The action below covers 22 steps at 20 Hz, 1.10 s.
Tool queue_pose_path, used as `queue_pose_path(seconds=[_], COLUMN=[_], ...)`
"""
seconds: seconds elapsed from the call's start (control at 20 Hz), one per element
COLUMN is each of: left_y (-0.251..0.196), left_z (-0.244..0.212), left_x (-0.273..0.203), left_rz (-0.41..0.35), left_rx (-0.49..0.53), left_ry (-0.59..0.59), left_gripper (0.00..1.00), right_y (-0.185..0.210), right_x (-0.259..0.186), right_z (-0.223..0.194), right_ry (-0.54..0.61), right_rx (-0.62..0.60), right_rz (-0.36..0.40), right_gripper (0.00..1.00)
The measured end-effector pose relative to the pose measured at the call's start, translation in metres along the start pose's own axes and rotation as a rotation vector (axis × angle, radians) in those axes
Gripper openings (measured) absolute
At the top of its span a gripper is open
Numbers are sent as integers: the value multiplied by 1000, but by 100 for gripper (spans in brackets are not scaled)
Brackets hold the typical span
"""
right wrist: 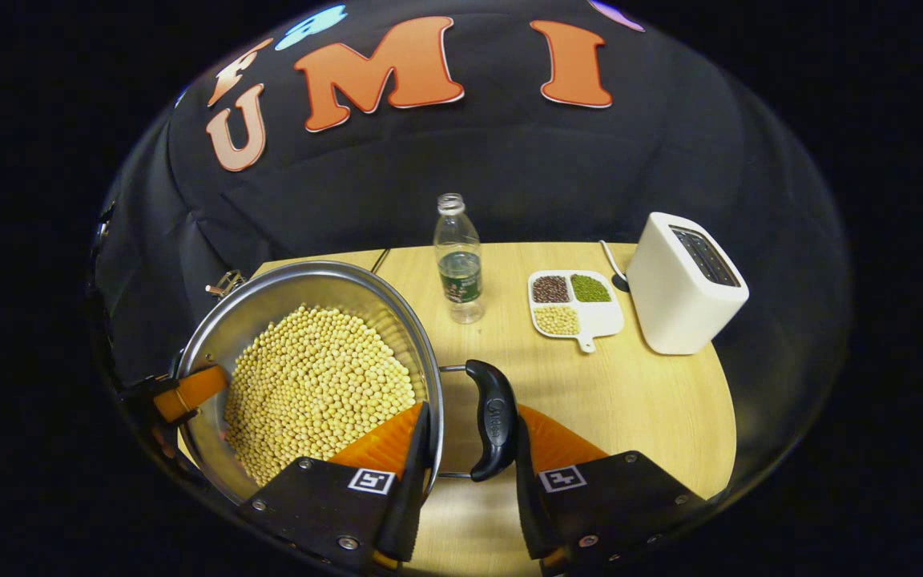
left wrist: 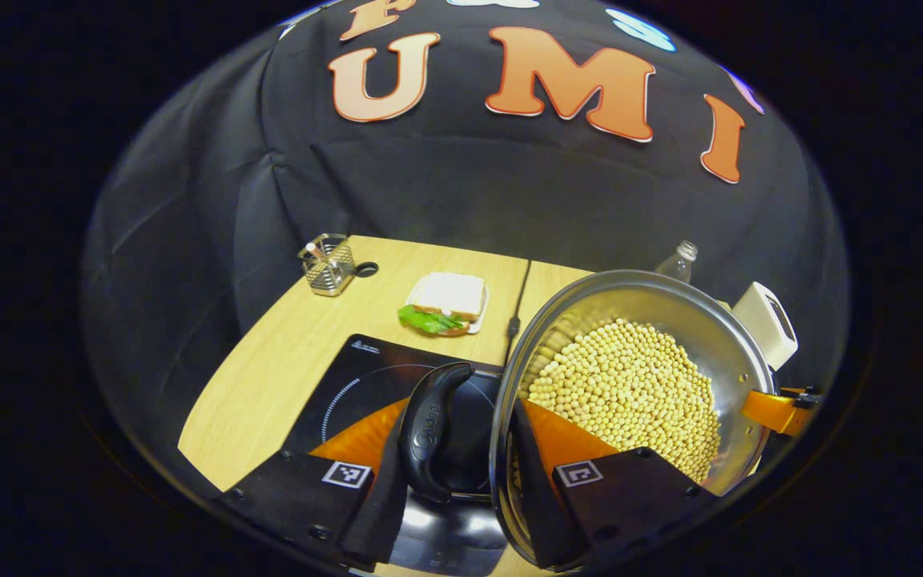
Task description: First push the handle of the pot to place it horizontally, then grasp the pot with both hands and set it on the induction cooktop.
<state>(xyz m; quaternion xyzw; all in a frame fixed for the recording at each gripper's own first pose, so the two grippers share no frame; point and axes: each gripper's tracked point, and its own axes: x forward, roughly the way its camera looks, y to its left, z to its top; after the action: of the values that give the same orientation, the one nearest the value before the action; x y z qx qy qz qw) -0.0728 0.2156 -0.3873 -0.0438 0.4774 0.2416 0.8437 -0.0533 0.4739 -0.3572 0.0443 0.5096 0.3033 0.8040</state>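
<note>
A steel pot [left wrist: 722,340] full of soybeans [left wrist: 630,393] is held between both grippers. In the left gripper view my left gripper [left wrist: 457,421] is shut on the pot's black side handle [left wrist: 433,433], one finger outside it and the other inside the pot wall. The black induction cooktop [left wrist: 349,377] lies just below and to the left of the pot. In the right gripper view the pot [right wrist: 269,295] sits at the left, and my right gripper [right wrist: 471,421] is shut on the other black handle [right wrist: 493,421], with its left finger inside the rim. Each view shows the far gripper's orange finger at the pot's opposite side.
On the wooden table [right wrist: 638,401] stand a water bottle [right wrist: 458,260], a white toaster [right wrist: 686,280] and a divided dish of beans [right wrist: 574,308]. Beyond the cooktop are a sandwich on a plate [left wrist: 447,304], a wire basket [left wrist: 327,264] and a black cable [left wrist: 519,296].
</note>
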Motion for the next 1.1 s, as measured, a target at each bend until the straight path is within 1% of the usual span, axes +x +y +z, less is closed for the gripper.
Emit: queue_pose_path(seconds=[0.15,0.2,0.25,0.35,0.4,0.45,0.5,0.6,0.65,0.7,0.75,0.85,0.9,0.95,1.0,1.05,1.1], left_y=[34,45,56,74,82,88,94,107,109,111,113,111,109,107,108,109,109], left_z=[9,13,15,20,23,25,29,31,28,27,26,26,27,26,27,26,26], left_x=[-2,-1,-2,-3,-2,0,1,6,10,17,26,37,43,41,40,39,41], left_rz=[30,40,50,68,77,84,87,89,87,86,83,77,75,71,67,65,63], left_rx=[-19,-25,-32,-41,-42,-41,-38,-31,-29,-28,-27,-28,-29,-33,-37,-41,-44], left_ry=[-17,-19,-23,-29,-31,-33,-35,-32,-29,-22,-17,-5,1,6,15,24,31], left_gripper=[69,69,69,69,69,67,69,67,69,67,69,67,69,67,69,67,69], right_y=[34,44,53,76,85,95,102,116,121,126,130,139,142,143,147,152,158], right_x=[1,3,6,9,12,14,16,22,25,28,31,37,38,40,43,47,53], right_z=[10,14,15,19,19,19,17,14,12,10,8,3,-1,-3,-5,-7,-11], right_ry=[-7,-11,-15,-15,-11,-10,-6,1,6,13,21,36,43,45,49,55,62], right_rx=[-29,-39,-48,-55,-55,-52,-48,-43,-36,-32,-25,-15,-13,-10,-9,-4,-1], right_rz=[32,40,49,65,73,80,85,89,87,84,82,74,69,63,59,55,52], right_gripper=[51,46,51,51,46,51,51,51,51,46,51,51,51,51,51,51,51])
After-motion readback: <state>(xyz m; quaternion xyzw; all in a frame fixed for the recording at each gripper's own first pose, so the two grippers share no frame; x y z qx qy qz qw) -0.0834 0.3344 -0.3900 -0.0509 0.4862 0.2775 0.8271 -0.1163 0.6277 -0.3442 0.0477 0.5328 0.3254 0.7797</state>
